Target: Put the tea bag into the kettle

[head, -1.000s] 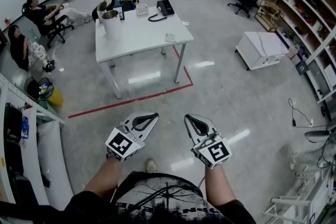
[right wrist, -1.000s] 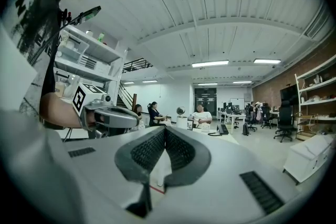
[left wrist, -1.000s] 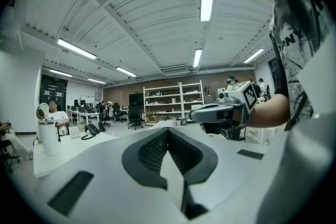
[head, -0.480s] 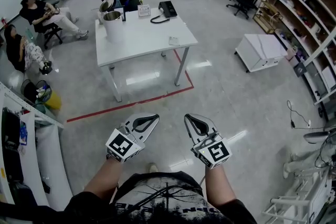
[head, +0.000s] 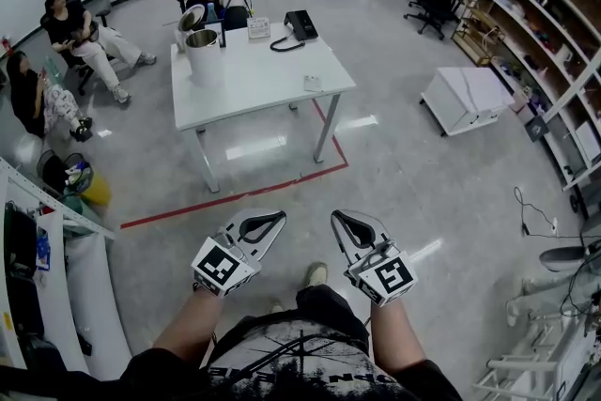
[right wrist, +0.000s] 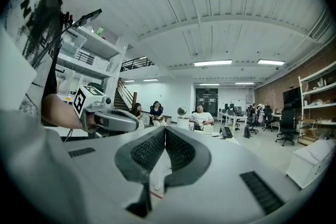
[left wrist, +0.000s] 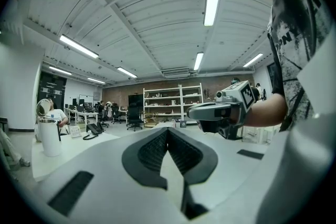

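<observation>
The metal kettle, lid tipped open, stands at the far left of a white table well ahead of me. In the left gripper view the kettle is far off to the left. A small flat packet, perhaps the tea bag, lies near the table's right edge. My left gripper and right gripper are held side by side over the floor, far short of the table. Both are shut with nothing between the jaws. Each gripper view shows the other gripper beside it: the right gripper, the left gripper.
A black desk phone and a small card sit at the table's far edge. A person sits behind it and others sit at the left. Red tape marks the floor. A white cabinet and shelves are at the right.
The table has drawn a little nearer and shifted in view as I walk. A foot and knee now show between my arms. Both grippers stay shut and level.
</observation>
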Motion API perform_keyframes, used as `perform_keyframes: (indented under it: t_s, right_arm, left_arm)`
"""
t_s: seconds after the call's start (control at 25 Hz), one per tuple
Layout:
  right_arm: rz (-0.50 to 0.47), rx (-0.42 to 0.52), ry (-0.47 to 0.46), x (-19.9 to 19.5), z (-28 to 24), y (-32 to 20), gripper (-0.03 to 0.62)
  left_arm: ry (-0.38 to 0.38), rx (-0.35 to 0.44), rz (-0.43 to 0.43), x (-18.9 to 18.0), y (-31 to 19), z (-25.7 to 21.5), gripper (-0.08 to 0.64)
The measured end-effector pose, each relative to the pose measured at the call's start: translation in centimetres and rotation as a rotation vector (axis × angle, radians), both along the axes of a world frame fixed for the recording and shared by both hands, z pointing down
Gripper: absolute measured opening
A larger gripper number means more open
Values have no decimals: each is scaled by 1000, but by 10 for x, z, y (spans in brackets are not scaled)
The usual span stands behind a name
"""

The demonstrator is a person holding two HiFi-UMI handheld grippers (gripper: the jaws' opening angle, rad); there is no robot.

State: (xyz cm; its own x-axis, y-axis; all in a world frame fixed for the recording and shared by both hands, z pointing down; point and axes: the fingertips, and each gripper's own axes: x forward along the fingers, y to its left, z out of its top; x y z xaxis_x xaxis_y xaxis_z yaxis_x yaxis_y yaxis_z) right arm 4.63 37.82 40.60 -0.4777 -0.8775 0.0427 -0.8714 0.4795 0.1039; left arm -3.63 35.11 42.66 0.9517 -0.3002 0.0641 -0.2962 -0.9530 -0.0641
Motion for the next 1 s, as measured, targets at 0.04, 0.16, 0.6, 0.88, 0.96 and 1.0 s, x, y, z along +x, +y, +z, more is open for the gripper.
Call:
perform_keyframes:
  t_s: [0.04, 0.16, 0.6, 0.88, 0.96, 1.0]
  right_arm:
    - [0, -2, 1, 2, 1, -3, 11]
    - [-9, 1, -6, 8, 3, -14, 11]
    - [-53, 10, -37, 45, 8, -92, 11]
    - [-98, -17, -18, 81, 8, -145, 11]
    - [-121, -17, -22, 90, 5, -162, 11]
    - [-129, -21, -22, 95, 5, -170, 11]
  left_arm:
    - [-3, 2, 1, 1, -2, 0, 8]
    - [-9, 14, -6, 7, -12, -3, 8]
    - [-38, 8, -31, 48, -81, 5, 8]
    - [-53, -16, -54, 90, -130, 9, 8]
    - [-48, -16, -71, 100, -148, 4, 8]
    - [-46, -15, -82, 105, -158, 1, 8]
